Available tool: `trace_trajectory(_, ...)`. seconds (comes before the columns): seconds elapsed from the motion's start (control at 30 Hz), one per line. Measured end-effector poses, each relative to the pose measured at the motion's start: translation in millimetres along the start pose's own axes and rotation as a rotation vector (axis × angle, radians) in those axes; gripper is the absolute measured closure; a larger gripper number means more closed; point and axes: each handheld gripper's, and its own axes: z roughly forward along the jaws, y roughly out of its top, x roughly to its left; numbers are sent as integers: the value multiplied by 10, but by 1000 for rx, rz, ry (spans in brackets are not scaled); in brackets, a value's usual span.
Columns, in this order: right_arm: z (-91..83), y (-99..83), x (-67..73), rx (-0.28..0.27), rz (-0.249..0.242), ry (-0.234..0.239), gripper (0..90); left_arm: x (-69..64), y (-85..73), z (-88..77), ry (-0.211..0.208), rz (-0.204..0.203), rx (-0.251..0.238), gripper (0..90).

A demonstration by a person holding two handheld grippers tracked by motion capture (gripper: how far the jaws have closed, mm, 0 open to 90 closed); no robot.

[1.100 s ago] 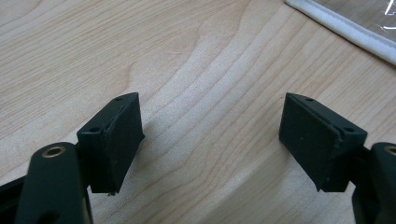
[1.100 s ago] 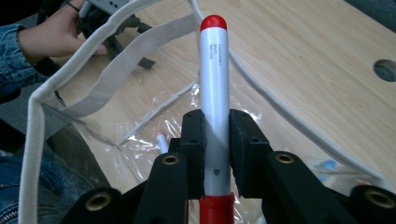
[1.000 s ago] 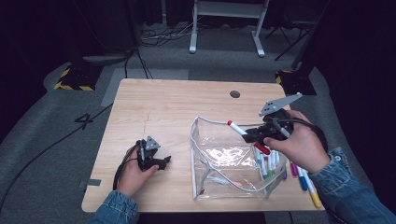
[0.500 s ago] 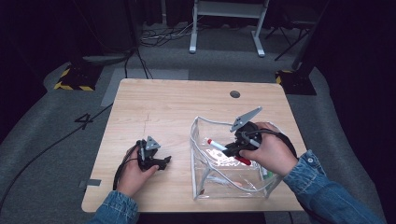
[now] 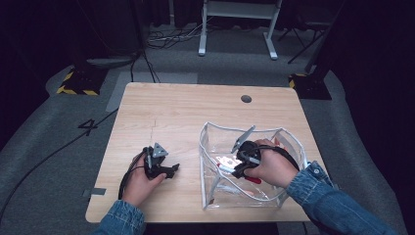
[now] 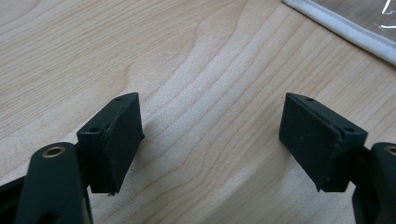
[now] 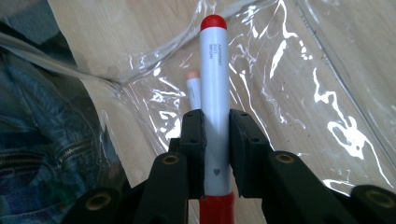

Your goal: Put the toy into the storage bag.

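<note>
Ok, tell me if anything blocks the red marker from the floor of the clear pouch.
Nothing visible does. The right gripper holds the red marker inside the clear pouch; an orange-tipped marker lies on the bottom just beside its path, not across it.

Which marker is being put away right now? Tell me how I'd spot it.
Find the clear plastic pouch standing open on the right half of the wooden table. Inside it, the right gripper clamps a white-barrelled marker. Its cap is red, while the thinner marker beside it has a pale orange tip.
</note>
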Motion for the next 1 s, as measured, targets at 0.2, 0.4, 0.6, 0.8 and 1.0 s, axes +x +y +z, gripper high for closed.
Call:
trace_trajectory(0.2, 135, -16, 18, 71, -17, 16, 767, 0, -1, 1, -1, 1, -1, 221)
trace_trajectory(0.4, 210, -32, 28, 119, -46, 21, 766, 0, -1, 1, -1, 1, -2, 221)
trace_trajectory(0.6, 223, -55, 43, 104, -53, 40, 676, 0, 0, 0, -2, 5, 0, 221)
trace_trajectory(0.8, 115, -53, 40, 25, -28, 26, 641, 0, 0, 0, -2, 7, 0, 221)
trace_trajectory(1.0, -349, -37, 37, -173, -13, -43, 636, 0, 0, 0, -2, 6, -1, 220)
